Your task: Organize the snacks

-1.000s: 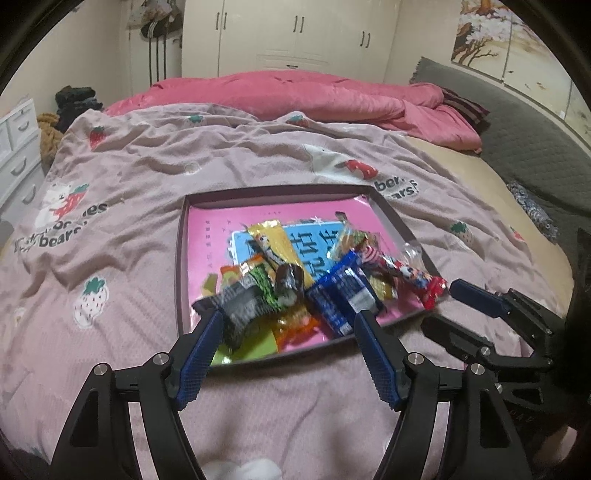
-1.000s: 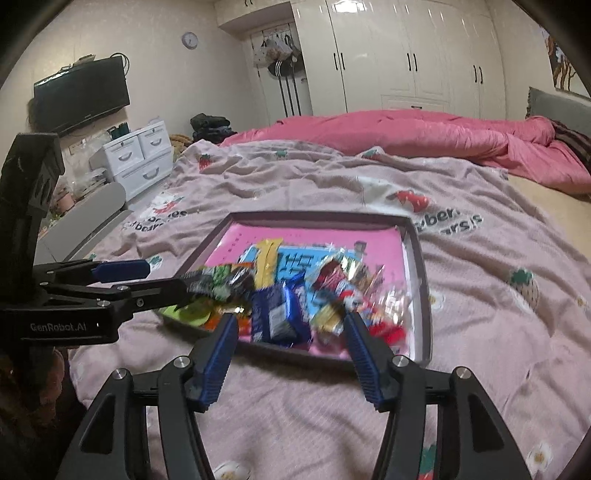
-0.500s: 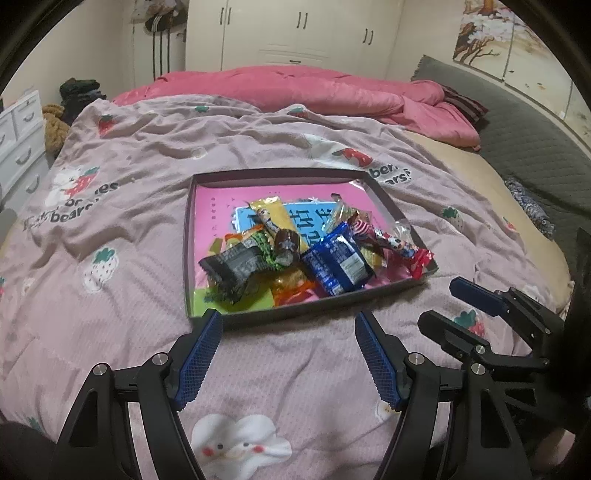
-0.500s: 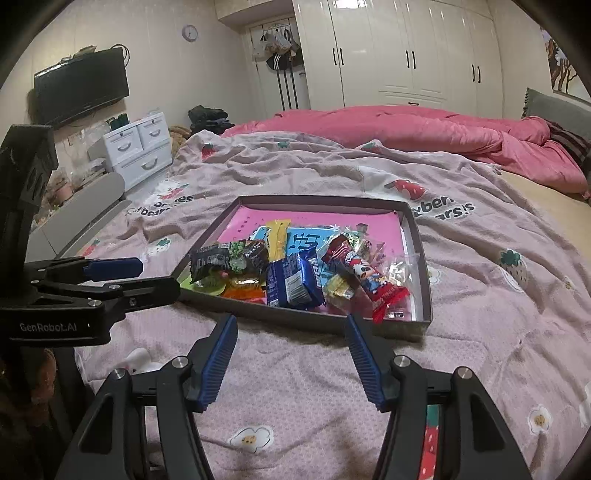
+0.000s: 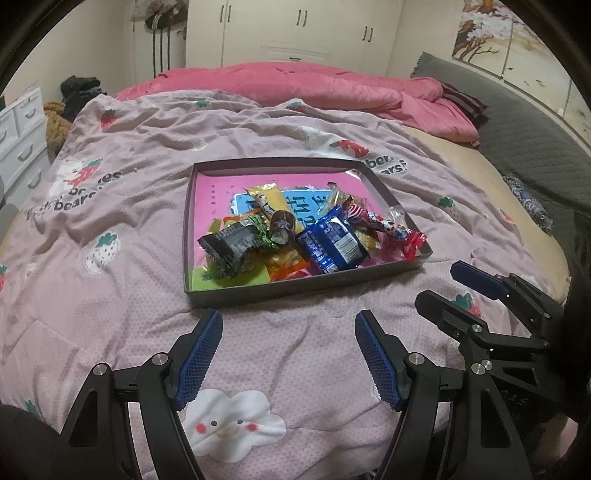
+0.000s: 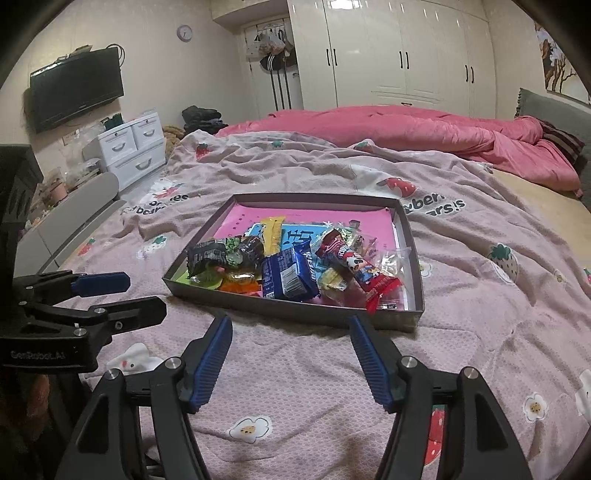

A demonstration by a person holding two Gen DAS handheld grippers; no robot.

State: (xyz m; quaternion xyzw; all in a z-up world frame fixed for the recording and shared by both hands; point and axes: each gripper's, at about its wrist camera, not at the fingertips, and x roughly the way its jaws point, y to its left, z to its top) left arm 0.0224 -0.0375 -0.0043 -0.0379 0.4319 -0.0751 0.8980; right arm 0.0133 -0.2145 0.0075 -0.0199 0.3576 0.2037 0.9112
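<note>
One shallow box (image 5: 288,291) at frame centre, one pile of wrapped snacks inside; exact number not countable. Distinguishable: one blue packet (image 5: 332,245), one black packet (image 5: 231,245), one red-ended stick wrapper (image 5: 391,230), one yellow wrapper (image 5: 267,197). Two grippers: left gripper (image 5: 289,325), right gripper (image 6: 290,326). One wall television (image 6: 75,92), upper left. One wall clock (image 6: 184,33).

Left gripper (image 5: 288,354): angled downward, jaws wide apart, nothing between.
Right gripper (image 6: 290,360): angled downward, jaws opening, empty.
</note>
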